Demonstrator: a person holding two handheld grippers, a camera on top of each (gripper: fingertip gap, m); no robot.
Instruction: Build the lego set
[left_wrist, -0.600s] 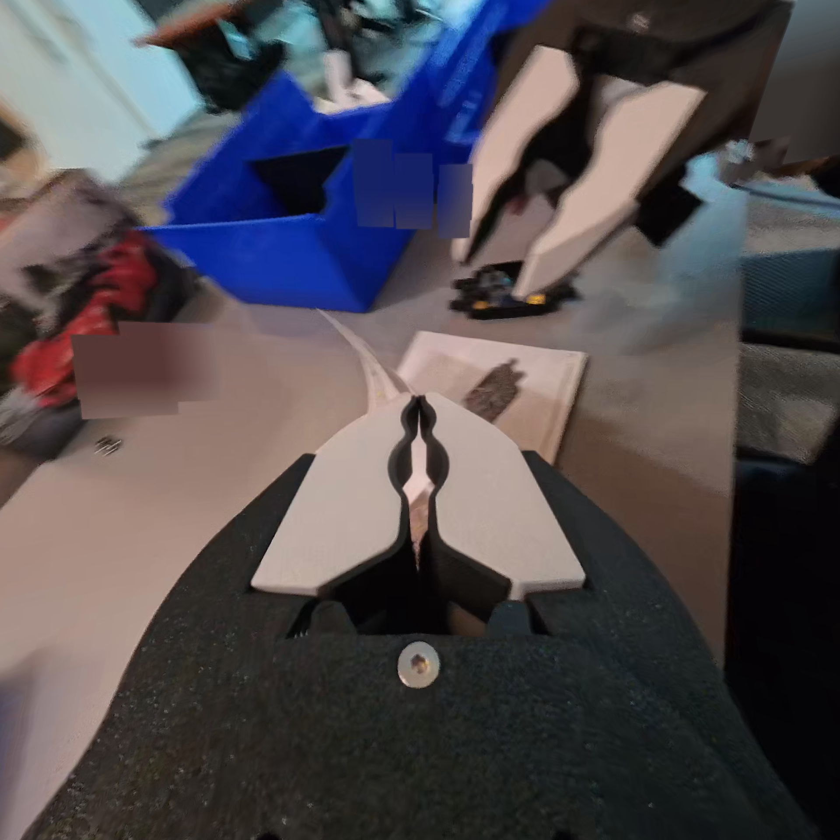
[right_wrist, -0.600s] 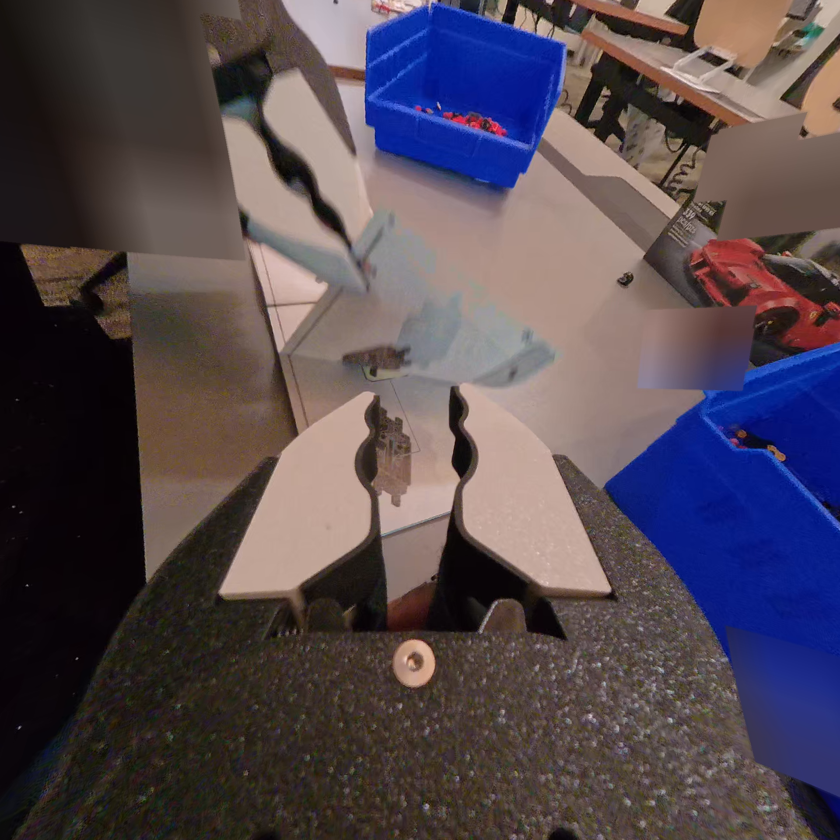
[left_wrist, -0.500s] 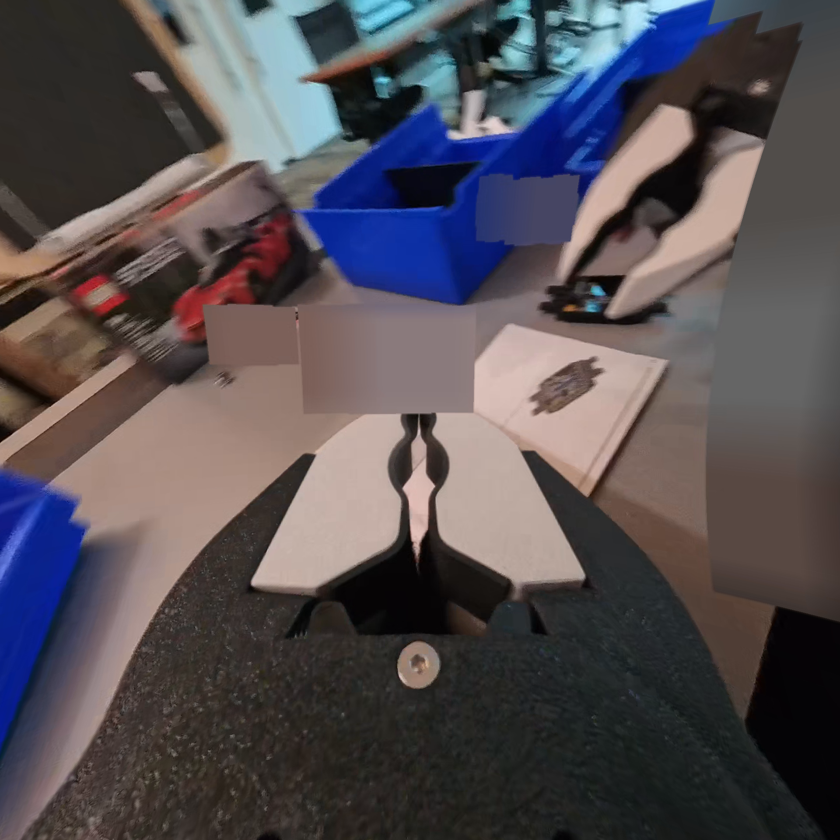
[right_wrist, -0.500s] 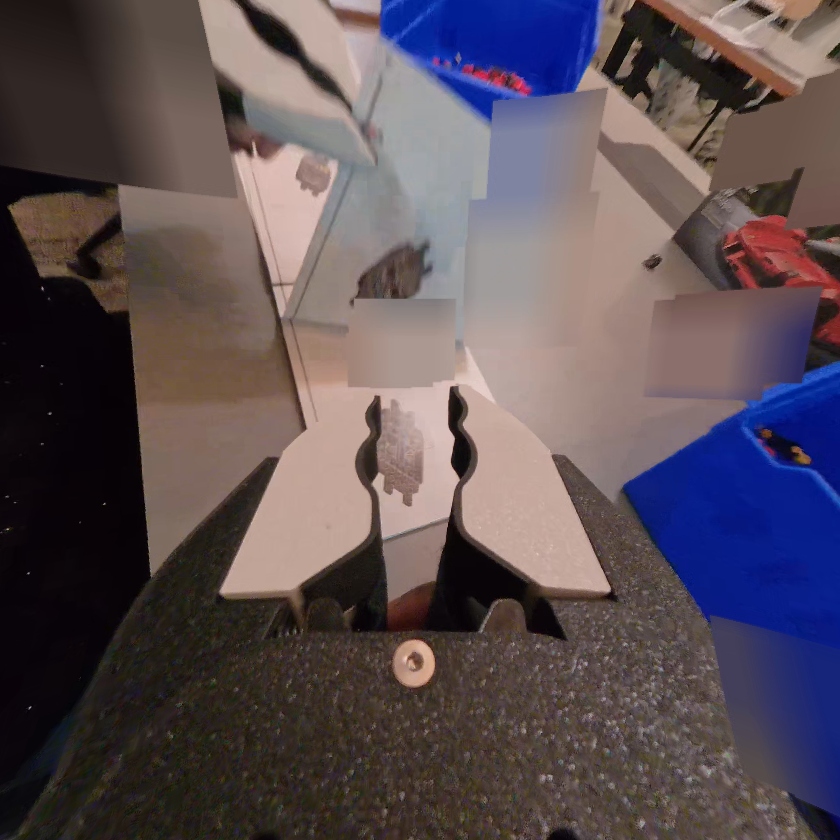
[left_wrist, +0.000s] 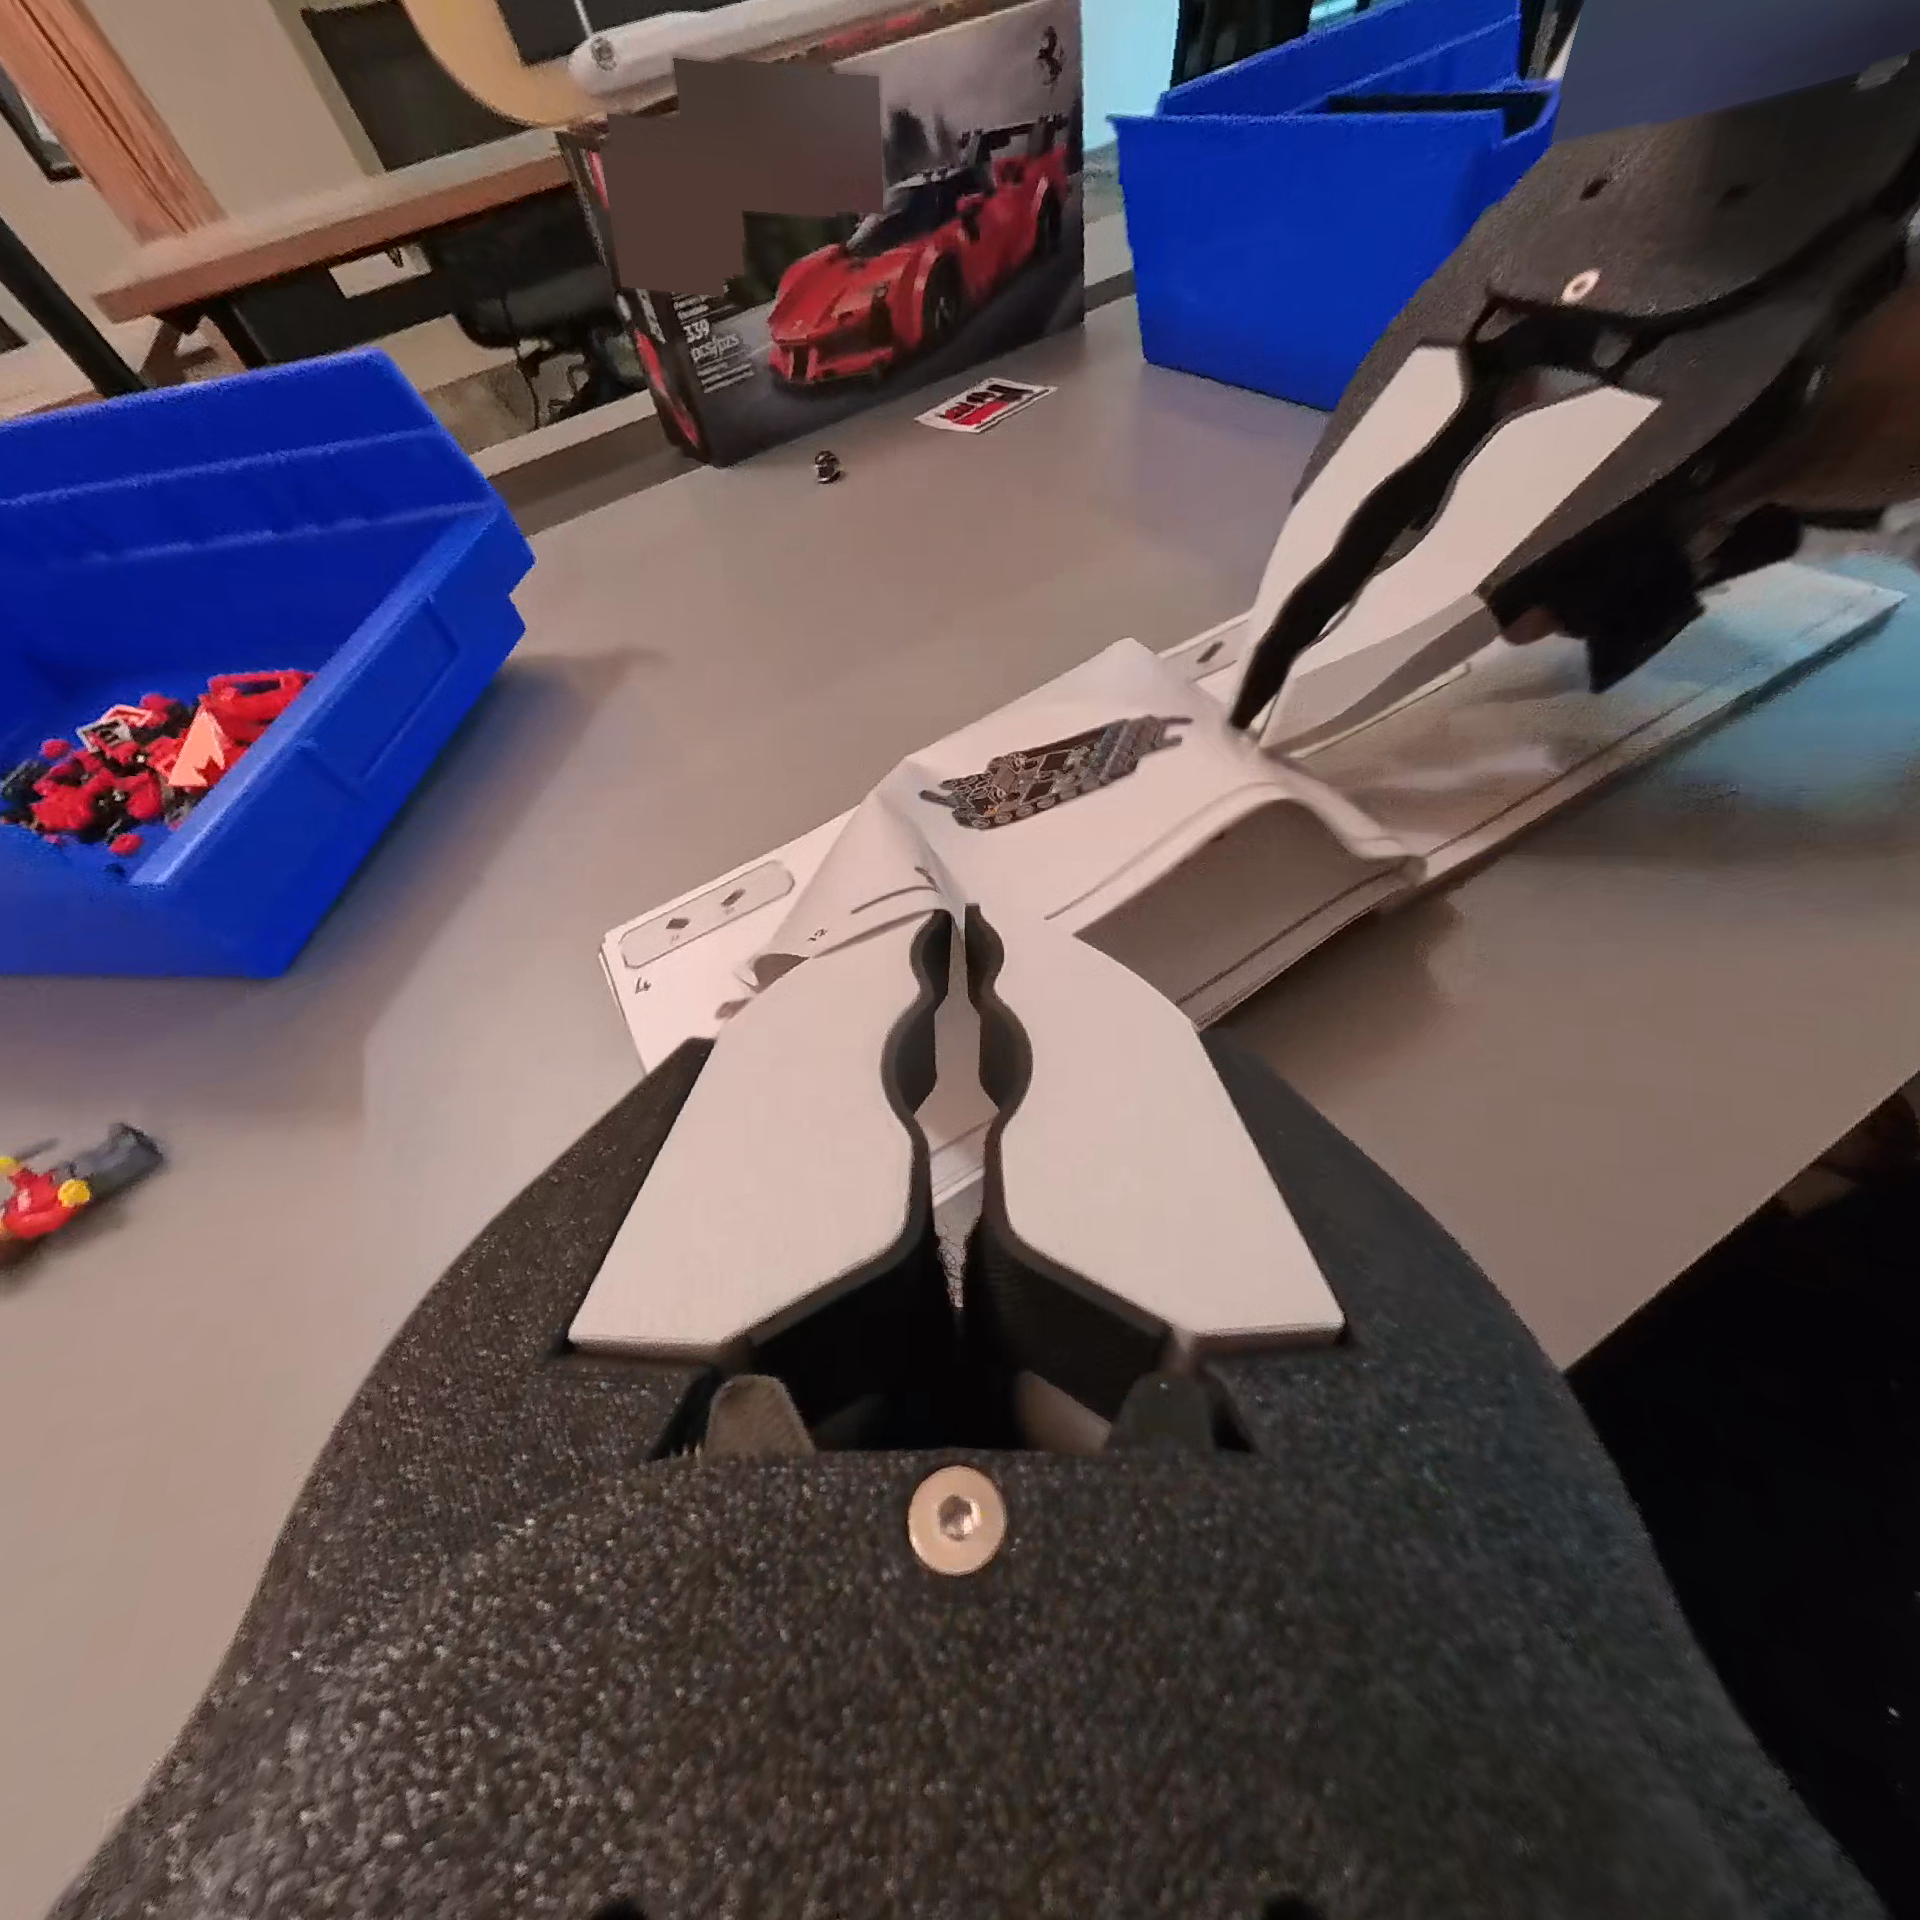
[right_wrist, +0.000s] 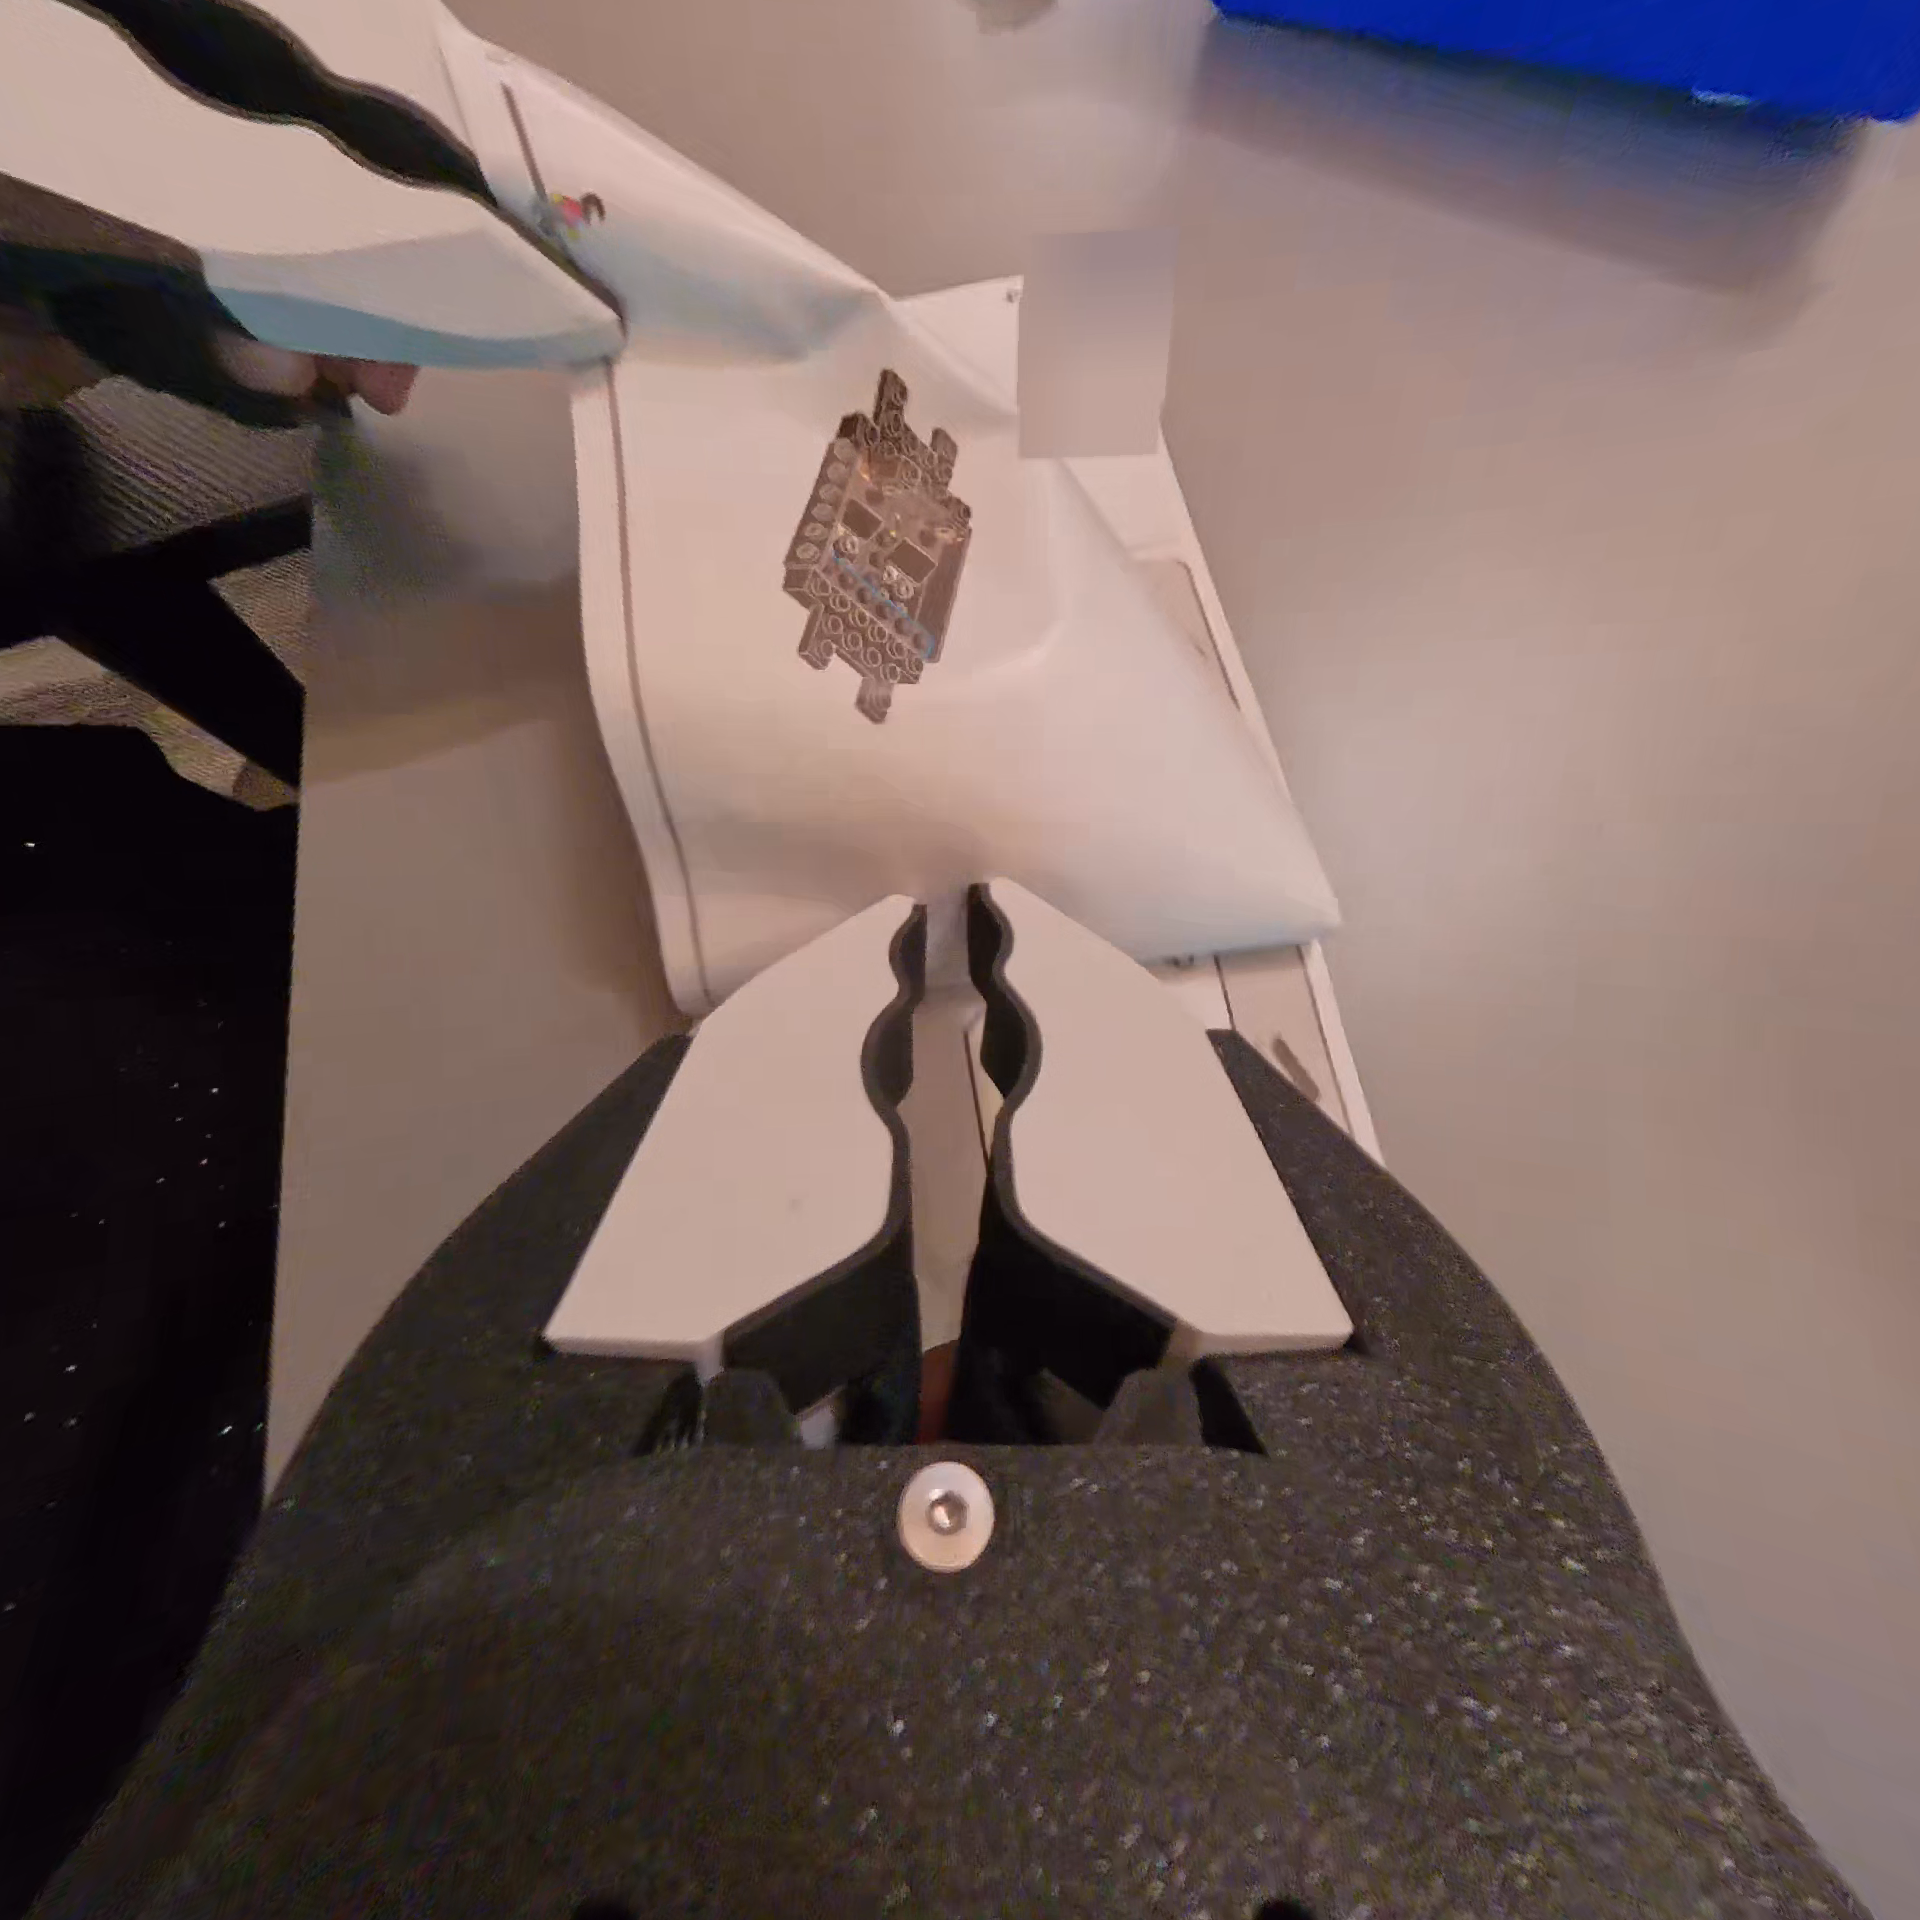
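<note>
A white instruction booklet (left_wrist: 1299, 883) lies open on the grey table. One page (left_wrist: 1049, 774) with a drawing of a dark chassis is lifted and bent over it. My left gripper (left_wrist: 958, 920) is shut on the near edge of this page. My right gripper (left_wrist: 1247, 717) comes down from the upper right, tips together on the same page near the spine. In the right wrist view the right gripper (right_wrist: 943, 904) pinches the page (right_wrist: 883, 540), and the left gripper (right_wrist: 603, 301) holds its far corner at the top left.
A blue bin (left_wrist: 312, 644) with red Lego pieces (left_wrist: 135, 748) stands at left. The set's box (left_wrist: 862, 239) and more blue bins (left_wrist: 1299, 208) stand behind. A small red build (left_wrist: 62, 1195), a black piece (left_wrist: 826, 465) and a sticker (left_wrist: 982, 402) lie loose. The table edge (left_wrist: 1662, 1247) runs at right. The gap from one gripper's tips to the other's is roughly 12 cm. About 25 cm separates my left fingertips from the small red build (left_wrist: 62, 1195).
The left gripper has carried the page over and down across the booklet. The right gripper, open before, has come down and closed on the page.
</note>
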